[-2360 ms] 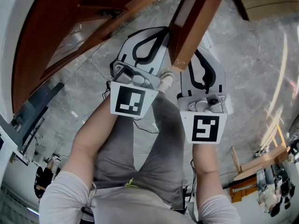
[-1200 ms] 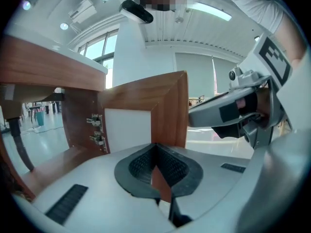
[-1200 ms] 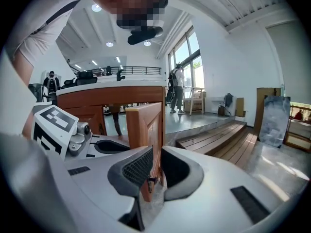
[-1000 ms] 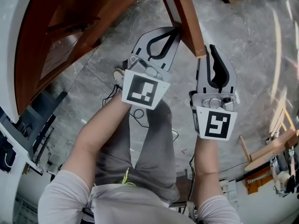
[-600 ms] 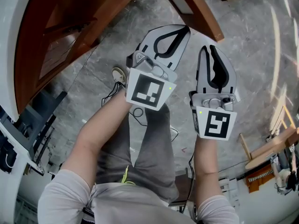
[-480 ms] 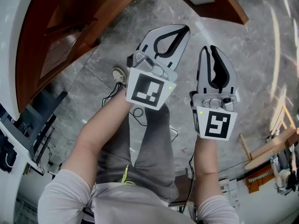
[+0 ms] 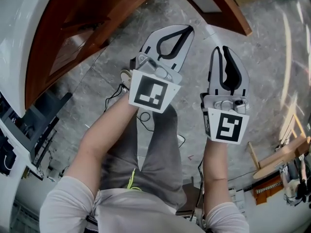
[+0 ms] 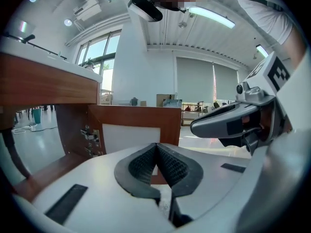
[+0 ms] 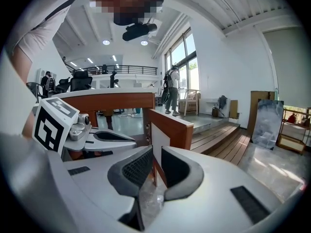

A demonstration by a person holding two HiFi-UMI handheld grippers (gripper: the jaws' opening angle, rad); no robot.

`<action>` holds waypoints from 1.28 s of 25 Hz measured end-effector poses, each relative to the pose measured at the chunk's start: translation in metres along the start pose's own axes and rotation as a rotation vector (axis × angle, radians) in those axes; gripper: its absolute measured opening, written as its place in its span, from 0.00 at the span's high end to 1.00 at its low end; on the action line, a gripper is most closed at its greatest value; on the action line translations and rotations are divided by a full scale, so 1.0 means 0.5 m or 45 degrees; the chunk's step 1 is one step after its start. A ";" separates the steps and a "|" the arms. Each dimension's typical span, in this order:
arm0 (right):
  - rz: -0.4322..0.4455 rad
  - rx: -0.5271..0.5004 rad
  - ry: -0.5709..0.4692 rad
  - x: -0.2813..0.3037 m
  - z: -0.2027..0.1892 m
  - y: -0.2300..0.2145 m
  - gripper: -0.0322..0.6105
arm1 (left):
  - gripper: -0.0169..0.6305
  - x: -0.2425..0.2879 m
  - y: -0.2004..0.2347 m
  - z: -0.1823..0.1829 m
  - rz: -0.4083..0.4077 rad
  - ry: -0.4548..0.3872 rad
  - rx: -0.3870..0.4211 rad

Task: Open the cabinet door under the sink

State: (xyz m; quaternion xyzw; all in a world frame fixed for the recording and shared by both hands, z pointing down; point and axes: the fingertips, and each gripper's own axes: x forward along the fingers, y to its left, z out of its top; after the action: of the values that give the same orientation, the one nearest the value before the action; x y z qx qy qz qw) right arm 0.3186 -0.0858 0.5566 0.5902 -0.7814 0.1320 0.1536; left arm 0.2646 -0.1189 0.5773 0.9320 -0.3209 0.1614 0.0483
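The brown cabinet [image 7: 82, 23] under the white sink rim [image 7: 19, 13] stands open at the upper left of the head view. Its door [image 7: 214, 1] is swung out, showing a white inner panel [image 8: 131, 135] and a brown frame [image 9: 170, 125]. My left gripper [image 7: 187, 29] is shut with nothing between its pads [image 8: 146, 161], and points at the door's inner face. My right gripper [image 7: 224, 49] is open by a narrow gap, with the door's edge showing beyond that gap [image 9: 154, 152]. Neither gripper touches the door.
Metal hinges [image 8: 90, 140] sit on the cabinet's inner wall. Below are a grey marble floor [image 7: 272, 62], the person's legs, a shoe [image 7: 125, 75] and cables. A wooden frame [image 7: 277, 159] lies at the right, and a black stand [image 7: 34, 125] at the left.
The door has swung away from the cabinet and out toward the upper right. The right gripper, beside the door's edge a second ago, now stands clear of it. Both grippers have shifted only slightly.
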 end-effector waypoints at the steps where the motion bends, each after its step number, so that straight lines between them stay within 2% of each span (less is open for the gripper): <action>1: 0.006 -0.001 -0.003 -0.001 0.007 0.006 0.84 | 0.96 -0.007 0.003 0.003 0.005 0.005 -0.001; 6: 0.028 -0.009 0.004 -0.009 0.039 0.035 0.84 | 0.96 -0.048 0.014 0.034 0.013 0.005 0.003; 12: 0.070 -0.015 0.017 -0.010 0.093 0.098 0.85 | 0.96 -0.124 0.071 0.084 0.056 -0.006 -0.003; 23: 0.132 -0.096 0.018 -0.054 0.300 0.218 0.86 | 0.96 -0.302 0.160 0.271 0.133 -0.055 -0.011; 32: 0.158 -0.130 0.016 -0.098 0.440 0.318 0.89 | 0.96 -0.448 0.219 0.402 0.176 -0.092 0.014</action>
State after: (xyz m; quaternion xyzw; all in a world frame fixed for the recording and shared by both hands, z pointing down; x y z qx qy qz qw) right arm 0.1598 -0.0851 0.3315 0.5312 -0.8213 0.1049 0.1798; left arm 0.0854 -0.1138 0.3121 0.9131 -0.3851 0.1323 0.0203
